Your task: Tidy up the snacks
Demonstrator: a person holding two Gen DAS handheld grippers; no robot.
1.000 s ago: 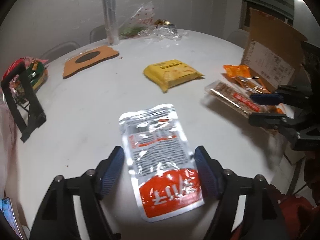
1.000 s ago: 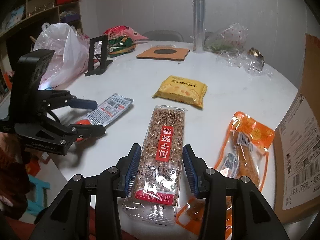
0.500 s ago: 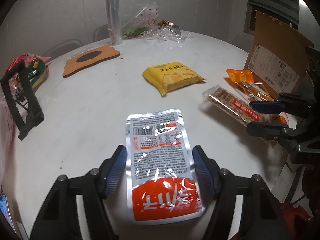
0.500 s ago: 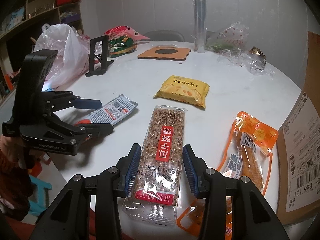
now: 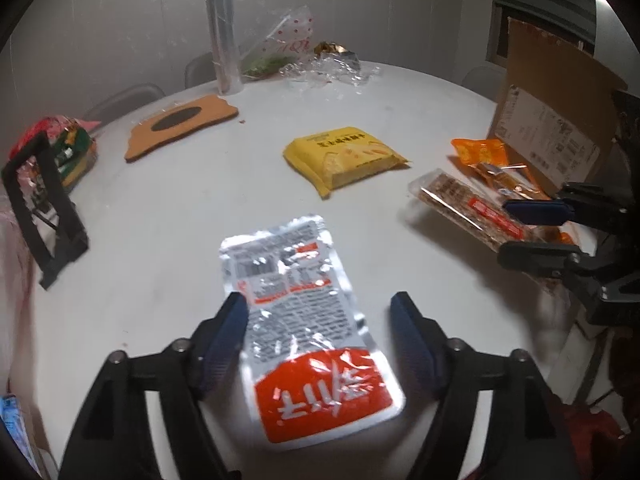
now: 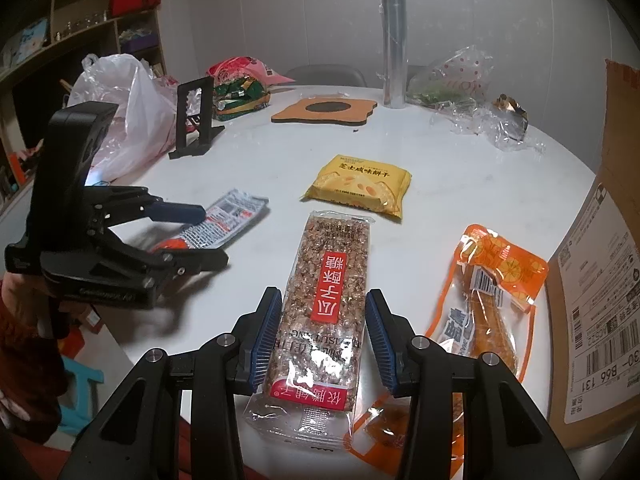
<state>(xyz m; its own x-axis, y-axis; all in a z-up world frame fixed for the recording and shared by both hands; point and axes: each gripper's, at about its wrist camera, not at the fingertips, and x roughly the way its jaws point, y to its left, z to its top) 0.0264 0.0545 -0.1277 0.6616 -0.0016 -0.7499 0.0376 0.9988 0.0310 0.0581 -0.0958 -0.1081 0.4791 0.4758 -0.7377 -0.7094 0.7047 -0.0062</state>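
A silver and red snack pouch lies on the white table between the fingers of my left gripper, which is open around it; the left finger touches its edge. It also shows in the right wrist view. A long clear bar of nut brittle with a red label lies between the fingers of my right gripper, which stands open close around it. A yellow cracker pack lies mid-table. An orange pouch lies right of the bar.
A cardboard box stands at the right edge. A black stand, white plastic bag, cork mat, clear tube and crumpled wrappers sit at the back.
The left gripper has shifted a little and its jaws now stand wider around the silver pouch, which looks tilted. The right gripper and the brittle bar have not moved.
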